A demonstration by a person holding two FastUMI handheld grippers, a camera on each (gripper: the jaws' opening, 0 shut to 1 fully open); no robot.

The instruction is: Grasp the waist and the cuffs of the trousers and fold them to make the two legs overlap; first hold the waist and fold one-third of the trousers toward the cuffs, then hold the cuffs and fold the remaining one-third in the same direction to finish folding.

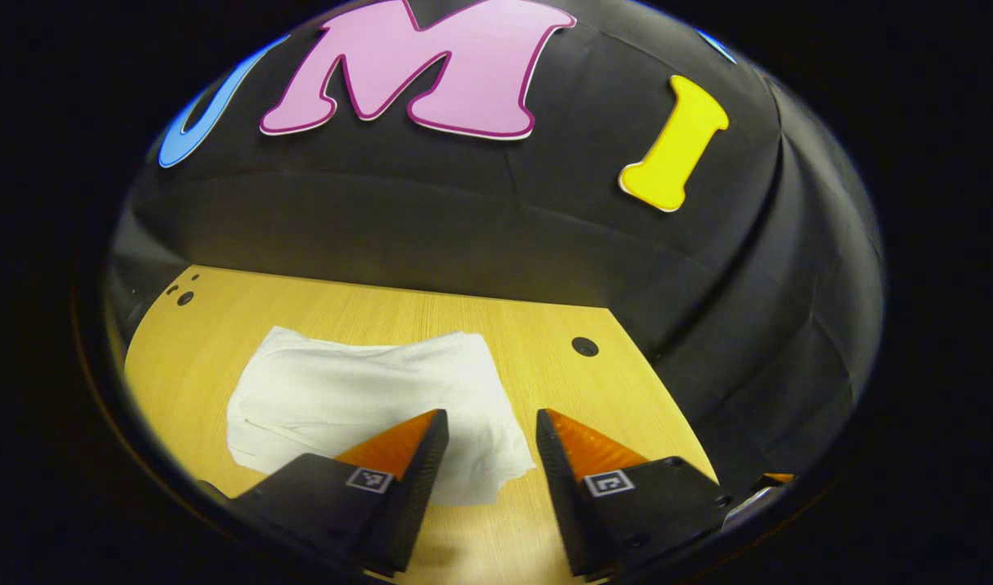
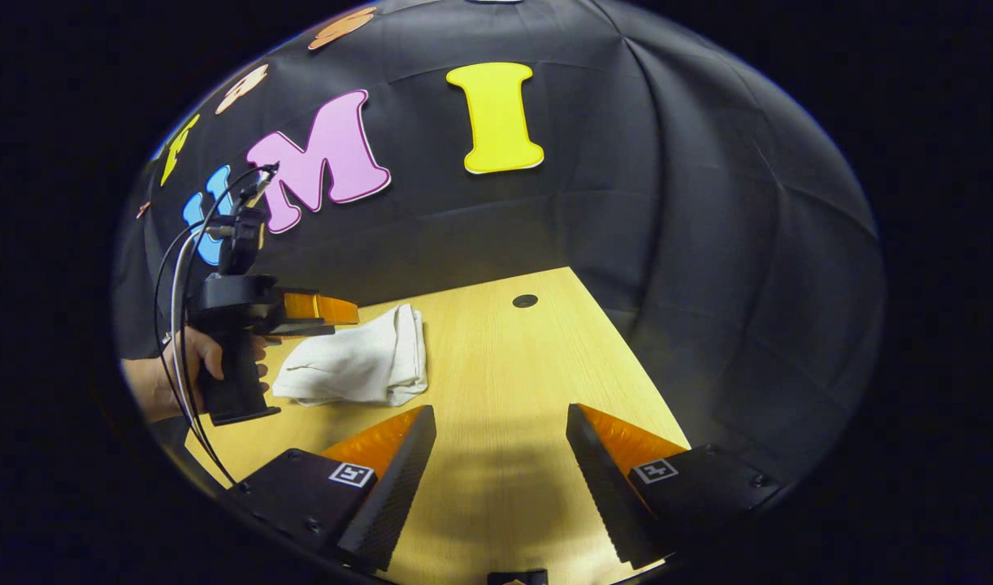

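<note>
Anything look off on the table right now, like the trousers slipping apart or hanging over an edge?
Nothing stands out. The white trousers lie as a compact folded bundle on the wooden table, a little rumpled, fully on it. The left gripper and right gripper are both open, holding nothing.

A flat table [image 1: 545, 341] made of light yellow wood with thin lines in its grain carries everything here. Small round dark holes sit in the top — one hole [image 1: 584, 347] near the far right edge, a few tiny ones [image 1: 184, 297] at the far left corner. Right on the wood lie soft white cloth trousers [image 1: 366, 406], folded into a thick, rumpled bundle — seen again in the right gripper view [image 2: 358, 366], well apart from the hole [image 2: 525, 301].
</note>
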